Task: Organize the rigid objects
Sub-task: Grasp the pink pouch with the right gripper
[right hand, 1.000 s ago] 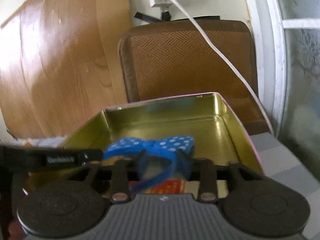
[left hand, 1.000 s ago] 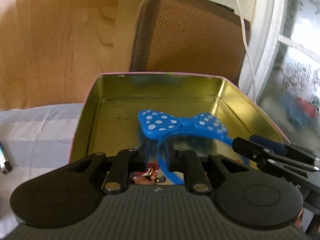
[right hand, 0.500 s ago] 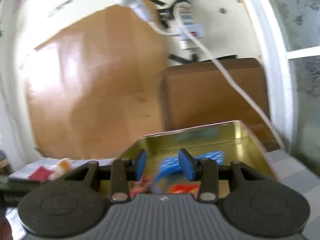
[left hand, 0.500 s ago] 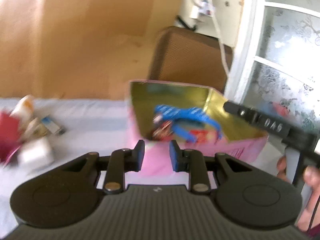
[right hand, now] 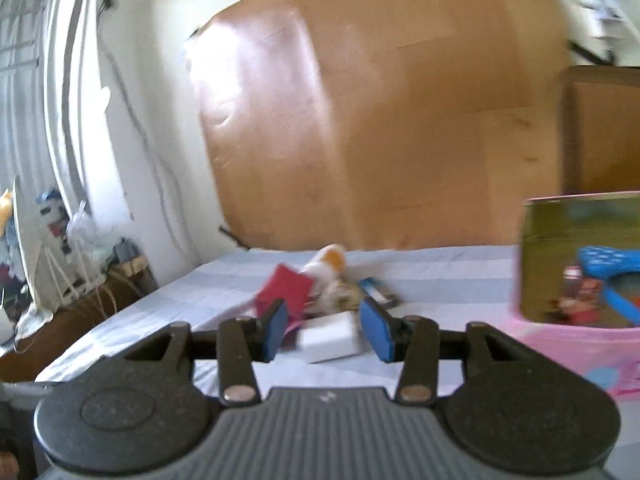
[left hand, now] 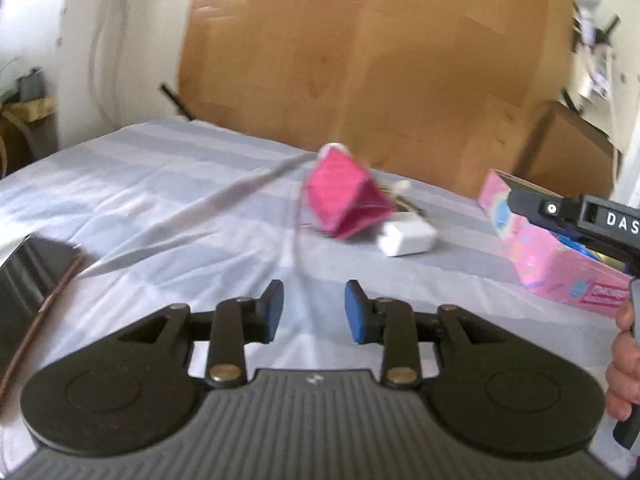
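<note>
A pink tin box [left hand: 540, 256] stands on the striped bed at the right; in the right wrist view its gold inside [right hand: 560, 240] holds a blue polka-dot bow headband [right hand: 608, 260]. A pile of small things lies mid-bed: a pink-red pouch [left hand: 344, 200], a white block [left hand: 406, 238], an orange-capped bottle [right hand: 332, 260]. My left gripper [left hand: 314, 312] hovers over bare sheet, its jaws opening with nothing between them. My right gripper [right hand: 324, 330] faces the pile from a distance, jaws opening and holding nothing. Its body [left hand: 580, 220] crosses the box in the left wrist view.
A wooden headboard [left hand: 380, 60] backs the bed. A dark flat object and a thin stick [left hand: 40, 312] lie at the left edge. A brown chair [right hand: 600, 128] stands behind the tin. Clutter and cables [right hand: 80, 248] fill the left corner by the wall.
Both grippers have pulled back from the tin and swung left toward the pile, leaving the blue headband in the box. Their jaws stand wider apart.
</note>
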Demonstrator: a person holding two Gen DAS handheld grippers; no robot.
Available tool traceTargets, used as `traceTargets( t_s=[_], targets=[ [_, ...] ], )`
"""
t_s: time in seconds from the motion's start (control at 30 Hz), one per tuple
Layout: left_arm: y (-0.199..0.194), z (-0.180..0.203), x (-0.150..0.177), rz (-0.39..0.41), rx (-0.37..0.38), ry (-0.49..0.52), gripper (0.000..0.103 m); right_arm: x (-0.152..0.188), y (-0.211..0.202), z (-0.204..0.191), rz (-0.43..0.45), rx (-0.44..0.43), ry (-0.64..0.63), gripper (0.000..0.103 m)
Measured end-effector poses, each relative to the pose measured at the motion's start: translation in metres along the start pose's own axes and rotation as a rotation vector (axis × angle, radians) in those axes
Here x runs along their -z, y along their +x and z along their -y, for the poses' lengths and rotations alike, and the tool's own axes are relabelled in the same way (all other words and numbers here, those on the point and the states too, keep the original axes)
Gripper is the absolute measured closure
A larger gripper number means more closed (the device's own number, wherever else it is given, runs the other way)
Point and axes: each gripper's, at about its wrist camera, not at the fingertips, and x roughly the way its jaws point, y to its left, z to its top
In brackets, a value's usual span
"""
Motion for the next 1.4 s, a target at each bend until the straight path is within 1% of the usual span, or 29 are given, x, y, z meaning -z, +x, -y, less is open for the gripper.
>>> traceTargets(
  t_s=[0.1,0.23,0.33,0.4,0.47,0.53,0.57,0.6,0.67,0.7,0.77,0.83,0.87,0.9,0.97,1.0,1.03,1.07,1.1,1.13,1.17,1.2,1.23,1.27,1.3,1.4],
  targets=[
    [0.000,-0.021,0.004,0.010,-0.020,-0.028,0.067,0.002,0.020,-0.027,-0.053,-0.034,-0.006,0.060],
    [0.000,-0.038,0.007,0.030,-0.009,-0.054,0.067,0.004,0.044,-0.049,-0.118,-0.062,0.014,0.060],
    [0.003,-0.047,0.011,0.020,0.009,-0.078,0.067,0.006,0.064,-0.063,-0.135,-0.035,-0.008,0.061],
    [0.006,-0.051,0.013,0.015,0.017,-0.093,0.067,0.006,0.081,-0.068,-0.167,-0.038,0.014,0.064],
    [0.009,-0.055,0.014,0.001,0.037,-0.122,0.067,0.007,0.102,-0.073,-0.194,-0.001,0.025,0.066],
    [0.008,-0.056,0.015,-0.003,0.043,-0.133,0.067,0.008,0.124,-0.074,-0.210,0.053,0.045,0.068],
    [0.008,-0.056,0.015,-0.003,0.044,-0.131,0.067,0.009,0.135,-0.073,-0.215,0.067,0.064,0.071],
    [0.008,-0.055,0.016,-0.004,0.044,-0.125,0.067,0.008,0.145,-0.071,-0.217,0.068,0.081,0.080],
    [0.009,-0.053,0.015,-0.006,0.043,-0.109,0.067,0.005,0.162,-0.070,-0.222,0.075,0.064,0.091],
    [0.010,-0.054,0.015,-0.006,0.045,-0.105,0.067,0.006,0.163,-0.067,-0.229,0.069,0.063,0.093],
    [0.009,-0.054,0.016,-0.006,0.046,-0.106,0.067,0.007,0.152,-0.058,-0.239,0.039,0.076,0.094],
    [0.007,-0.055,0.015,-0.008,0.054,-0.108,0.067,0.011,0.125,-0.047,-0.248,-0.013,0.064,0.094],
    [0.005,-0.054,0.015,-0.008,0.073,-0.114,0.067,0.014,0.109,-0.040,-0.254,-0.037,0.053,0.094],
    [0.003,-0.053,0.015,-0.013,0.108,-0.124,0.067,0.019,0.088,-0.032,-0.272,-0.074,0.043,0.094],
    [-0.002,-0.046,0.015,-0.021,0.174,-0.129,0.063,0.028,0.052,-0.015,-0.316,-0.144,0.047,0.094],
    [-0.004,-0.040,0.016,-0.026,0.200,-0.128,0.058,0.033,0.033,-0.005,-0.333,-0.176,0.053,0.094],
    [-0.007,-0.032,0.016,-0.031,0.239,-0.124,0.055,0.037,0.016,0.004,-0.342,-0.194,0.061,0.094],
    [-0.010,-0.024,0.016,-0.032,0.273,-0.117,0.055,0.041,0.000,0.012,-0.346,-0.201,0.065,0.093],
    [-0.012,-0.016,0.016,-0.033,0.299,-0.106,0.053,0.046,-0.019,0.022,-0.342,-0.199,0.067,0.092],
    [-0.015,-0.005,0.016,-0.032,0.323,-0.090,0.049,0.049,-0.034,0.028,-0.326,-0.169,0.060,0.091],
    [-0.018,0.005,0.015,-0.030,0.344,-0.070,0.046,0.053,-0.050,0.034,-0.297,-0.100,0.045,0.087],
    [-0.020,0.015,0.015,-0.026,0.358,-0.049,0.039,0.056,-0.063,0.039,-0.264,-0.005,0.033,0.083],
    [-0.021,0.026,0.015,-0.022,0.369,-0.025,0.033,0.058,-0.073,0.043,-0.231,0.070,0.029,0.081],
    [-0.021,0.035,0.014,-0.019,0.373,-0.007,0.031,0.061,-0.082,0.048,-0.202,0.108,0.039,0.081],
    [-0.020,0.043,0.014,-0.021,0.377,0.008,0.030,0.063,-0.090,0.054,-0.184,0.118,0.061,0.081],
    [-0.014,0.063,0.011,-0.046,0.406,0.031,0.030,0.064,-0.099,0.062,-0.173,0.080,0.107,0.081]
  ],
)
